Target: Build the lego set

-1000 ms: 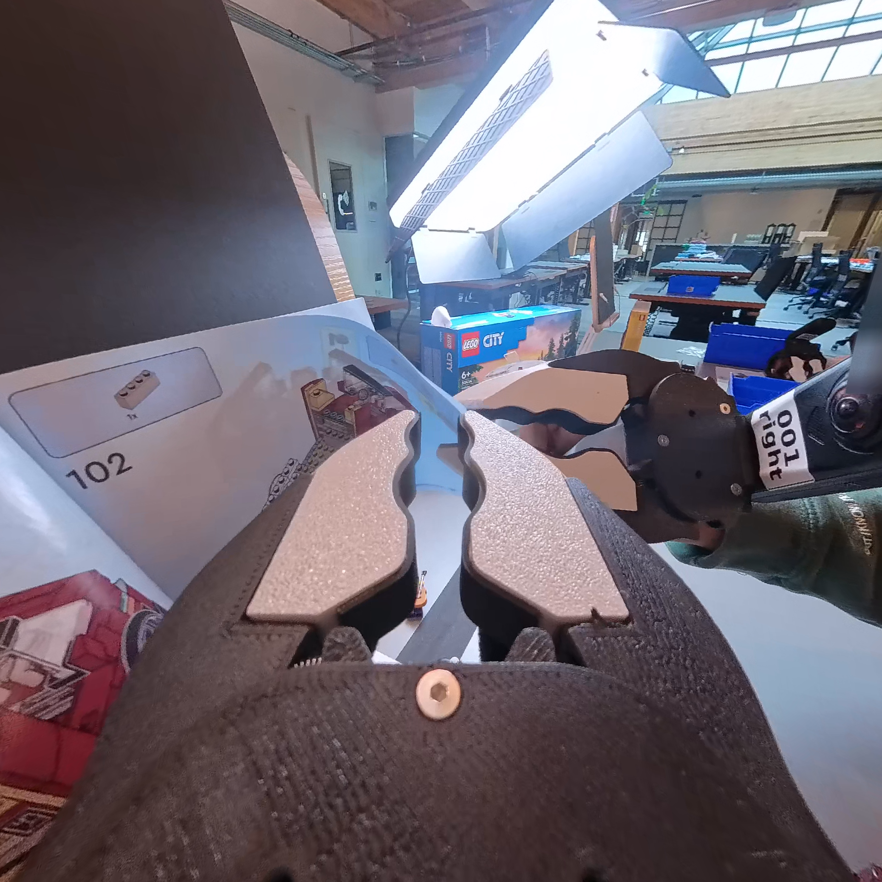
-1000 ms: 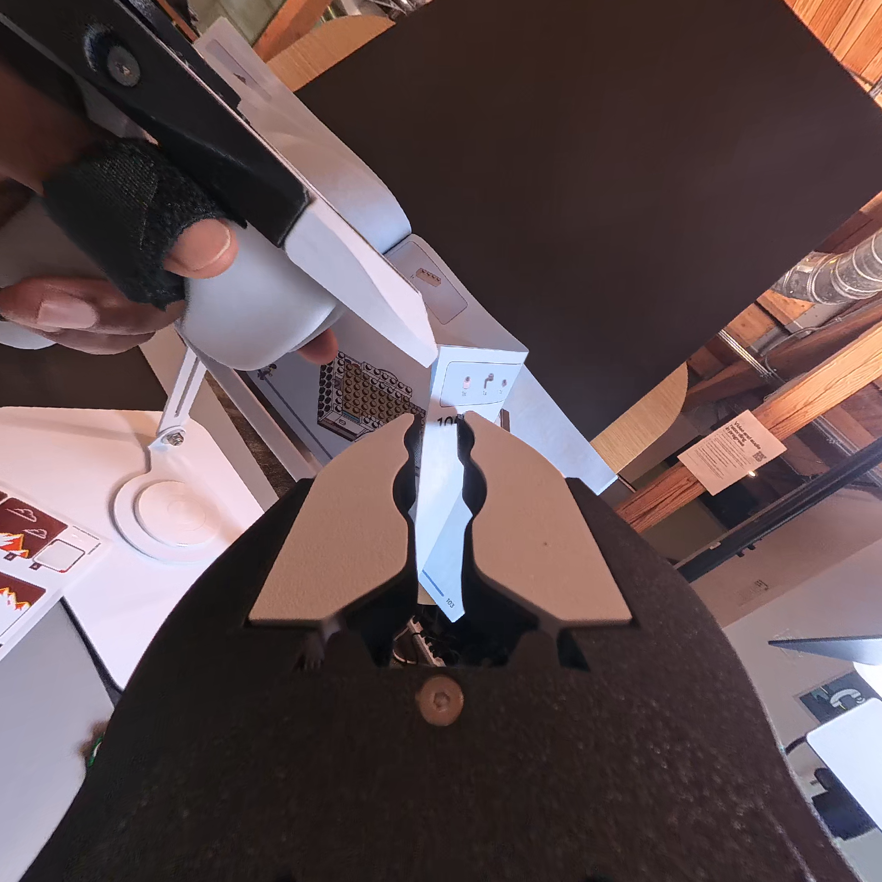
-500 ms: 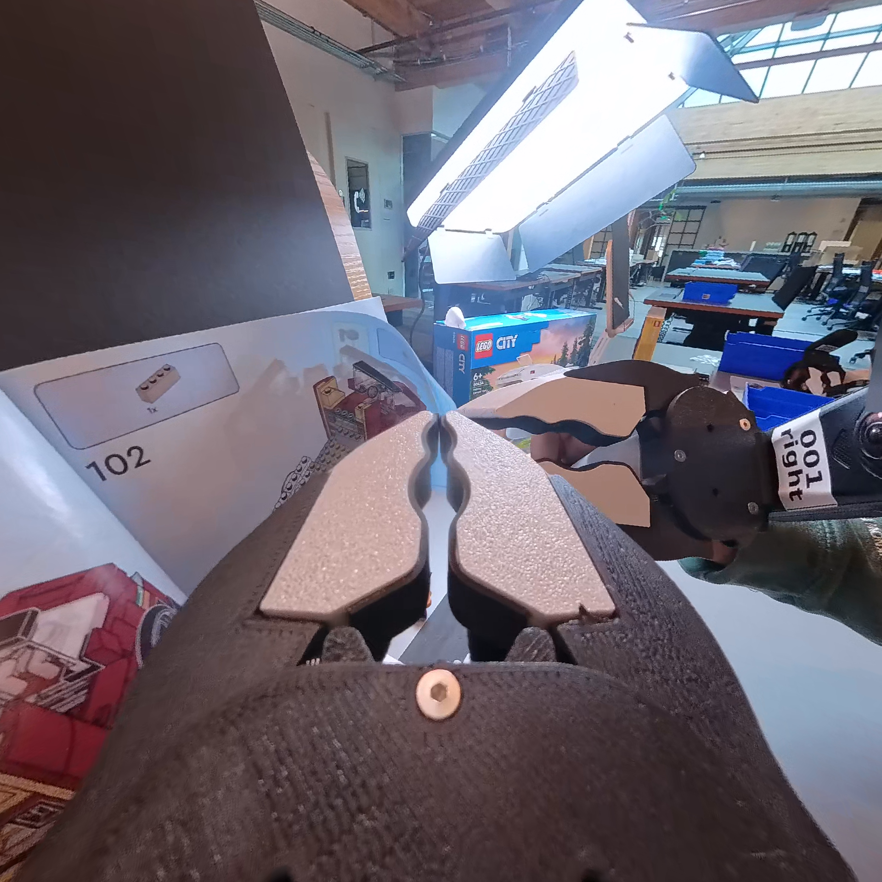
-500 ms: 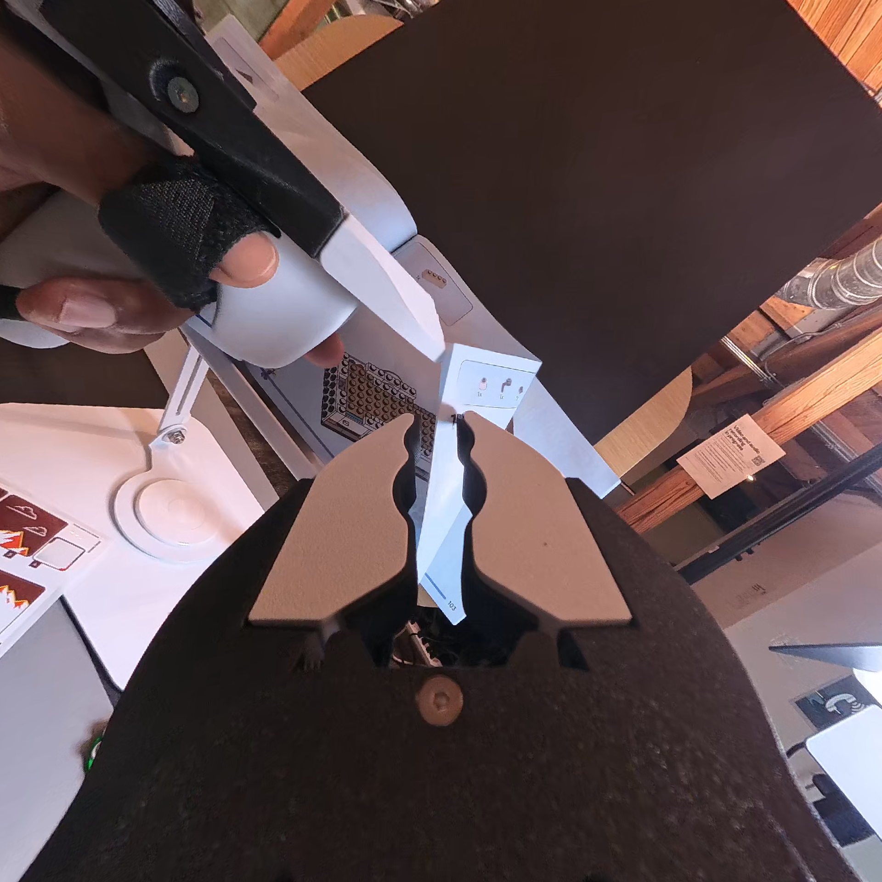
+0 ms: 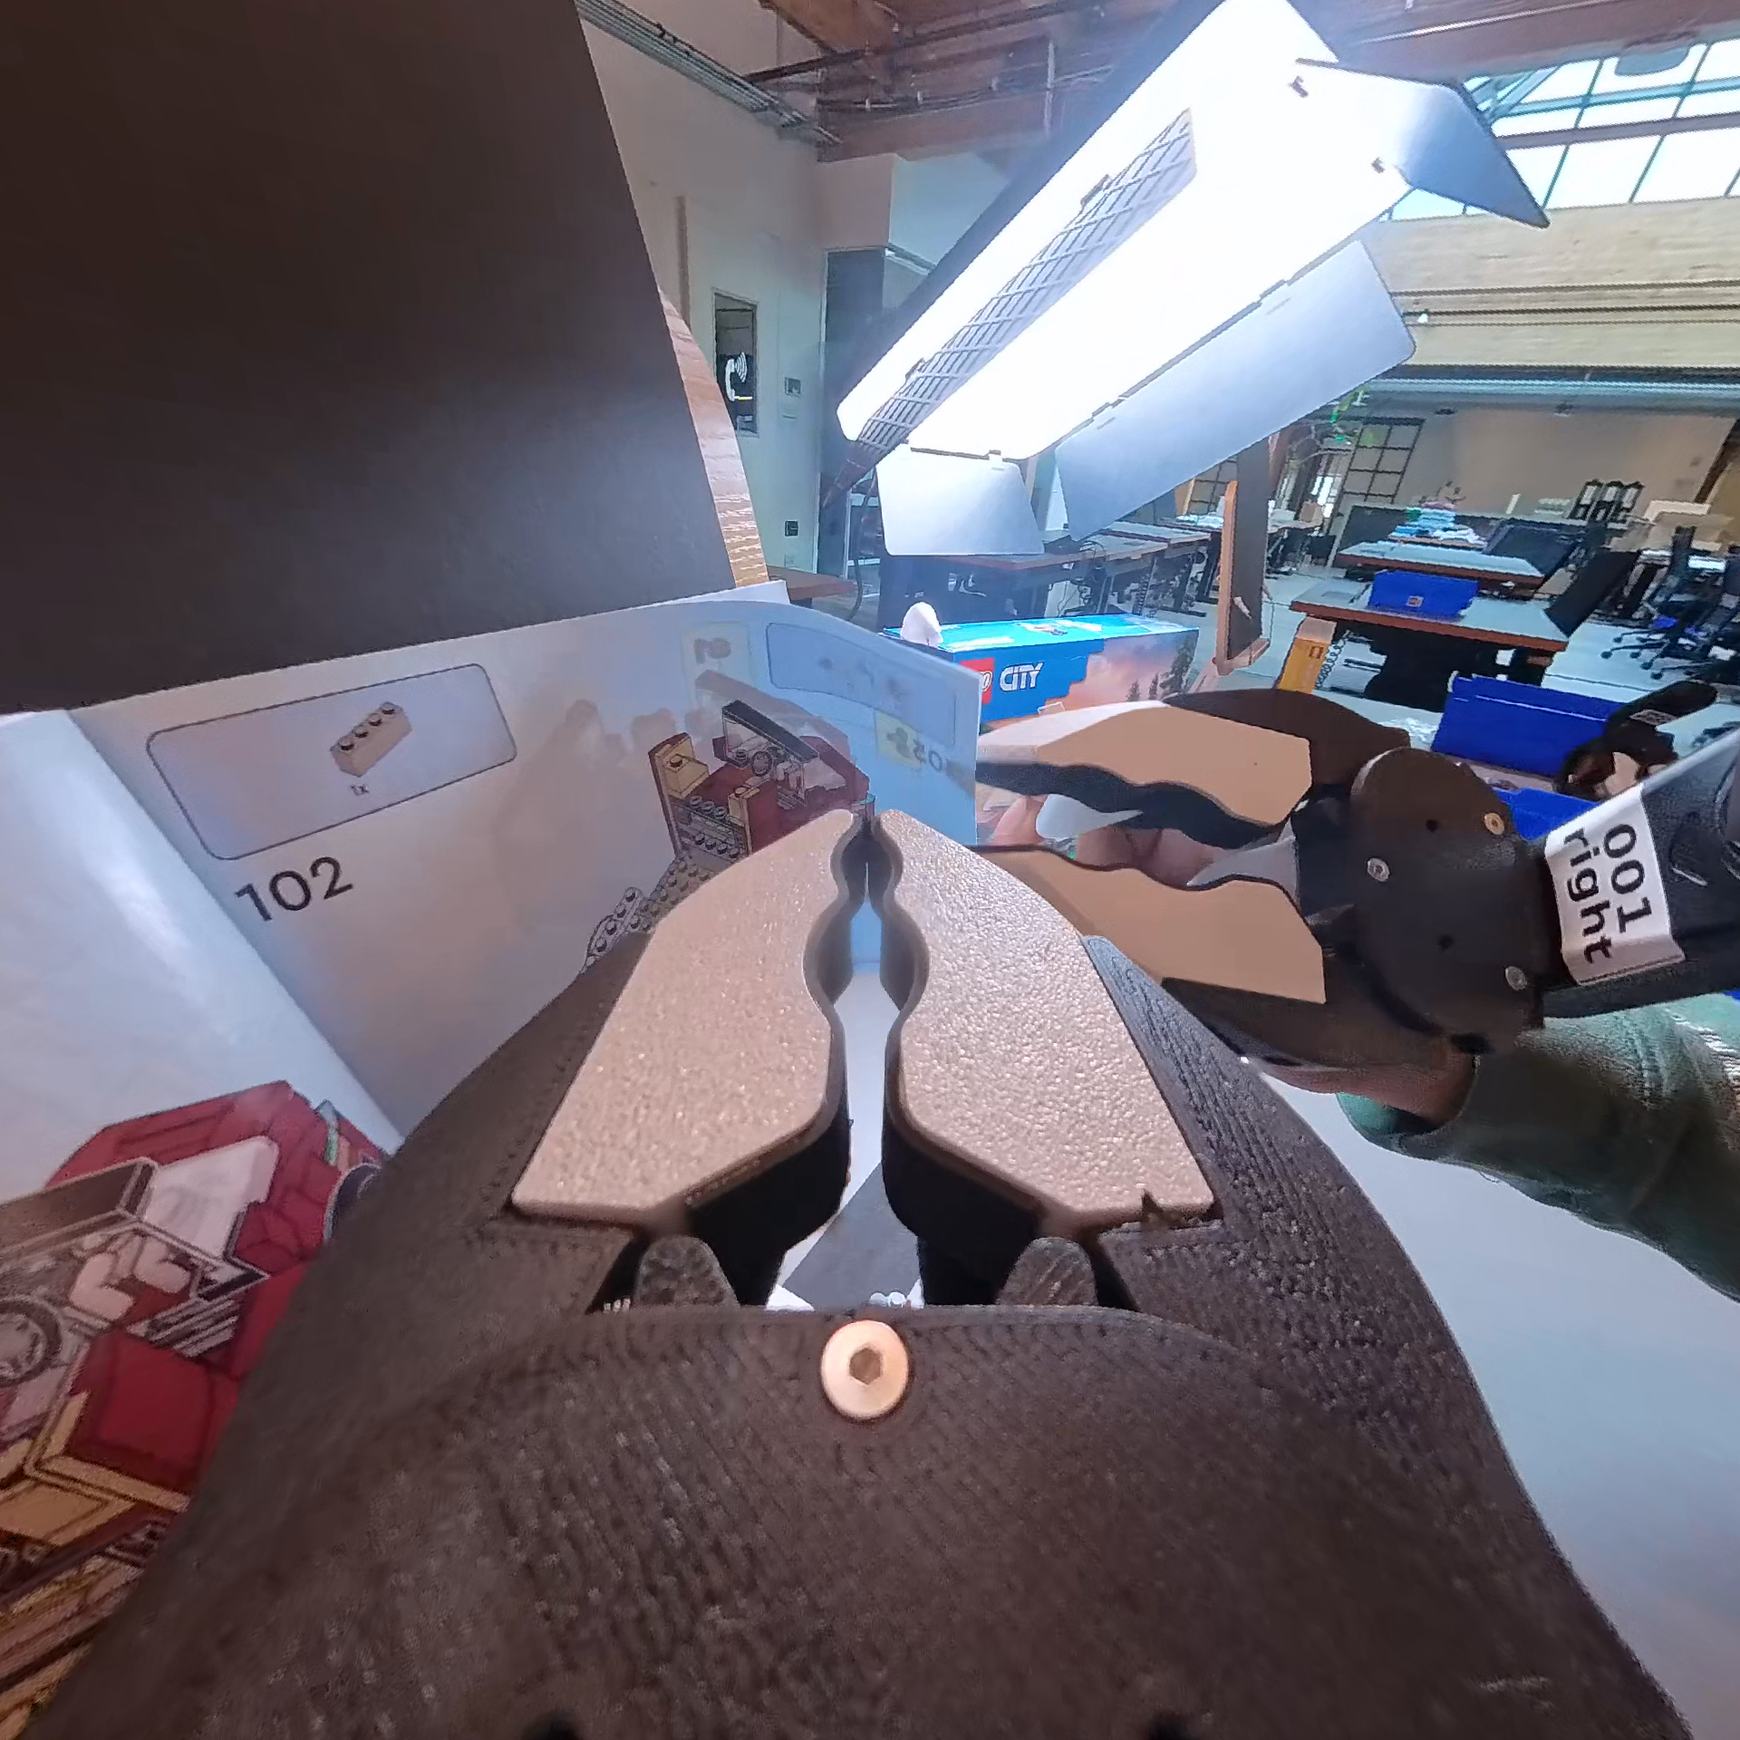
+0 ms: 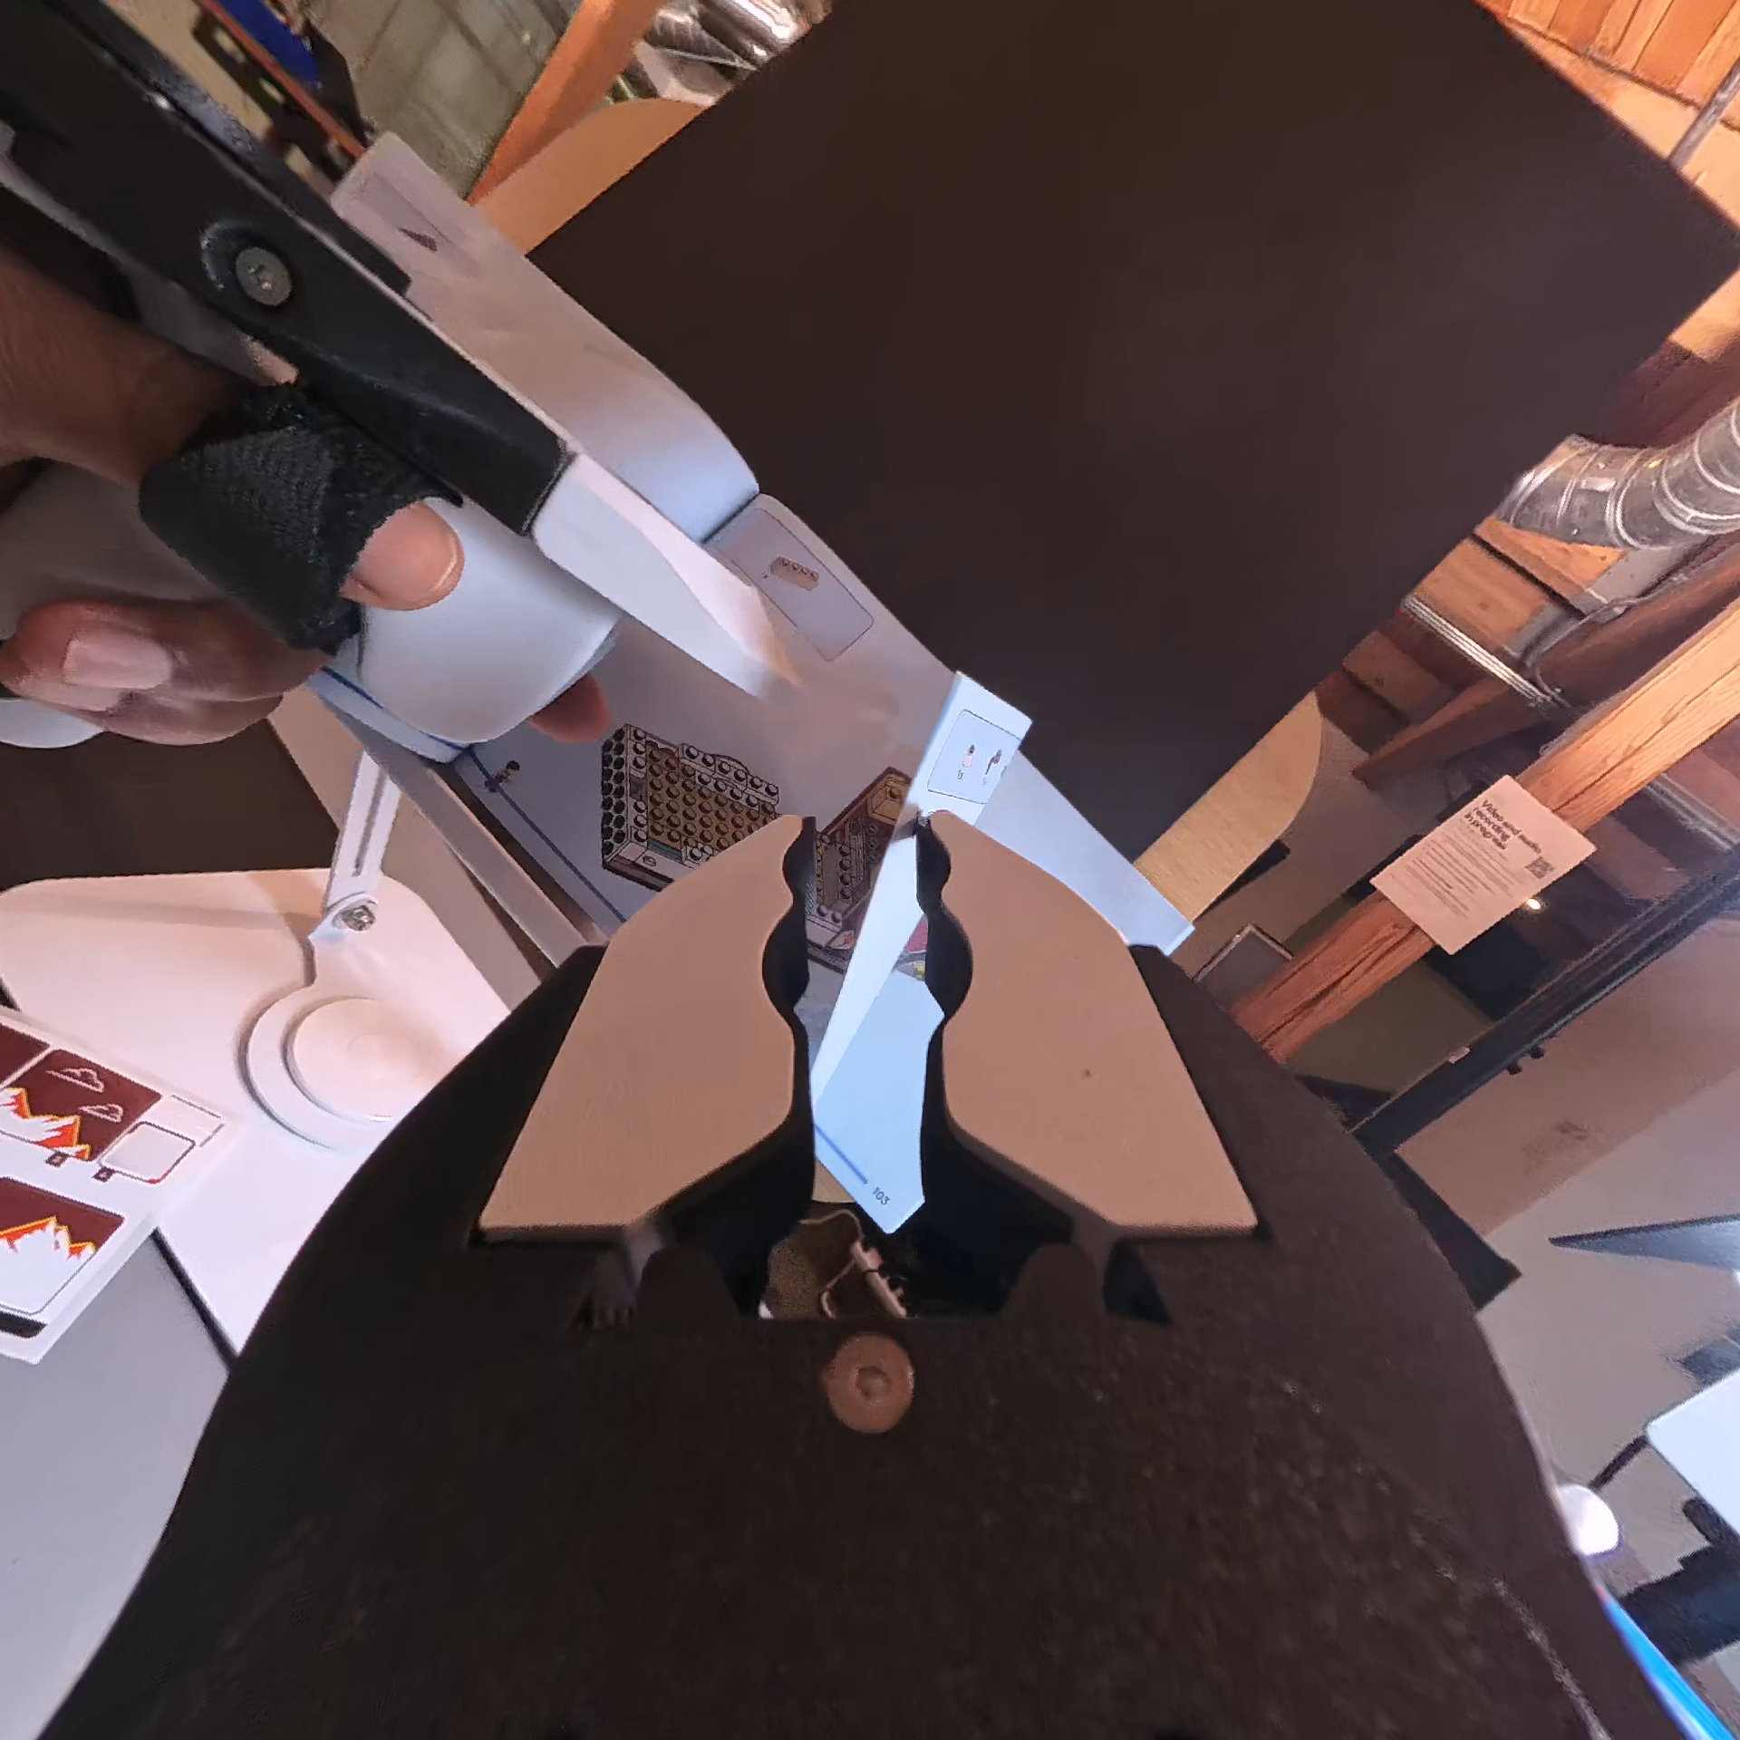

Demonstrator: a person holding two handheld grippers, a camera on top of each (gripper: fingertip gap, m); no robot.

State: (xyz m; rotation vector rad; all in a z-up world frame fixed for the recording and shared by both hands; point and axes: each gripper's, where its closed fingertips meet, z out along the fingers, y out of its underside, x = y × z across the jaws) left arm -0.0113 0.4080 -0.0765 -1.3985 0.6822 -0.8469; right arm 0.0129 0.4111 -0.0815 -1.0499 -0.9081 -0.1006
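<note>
One instruction booklet (image 5: 452, 847) stood open and propped upright, against a dark board (image 5: 311, 311) in the left wrist view. One loose page (image 6: 876, 1064) of it stood out edge-on between the fingers of the right gripper (image 6: 861, 829). That gripper's jaws were apart, the page running down the gap and touching the right-hand fingertip near the top – whether it was pinched at all could not be told. The left gripper (image 5: 868, 829) had its two fingers closed together at the tips, with nothing seen between them, pointing at the booklet's lower edge.

In the right wrist view a bare hand (image 6: 217, 603) with a black strap round one finger gripped the left tool's pale handle, its white finger slanting down toward the open pages. In the left wrist view the right tool came in from the right, level, held at the end of a green sleeve (image 5: 1582, 1158).

Further out lay one sticker sheet (image 6: 75, 1158) with red panels, cut off at the frame's edge, and one white stand (image 6: 311, 1017) with a round base, both on a white table (image 6: 141, 942). One blue set box (image 5: 1055, 668) sat behind the booklet, partly hidden by it. One long bright lamp (image 5: 1083, 311) hung overhead – no loose bricks could be made out in either view.
</note>
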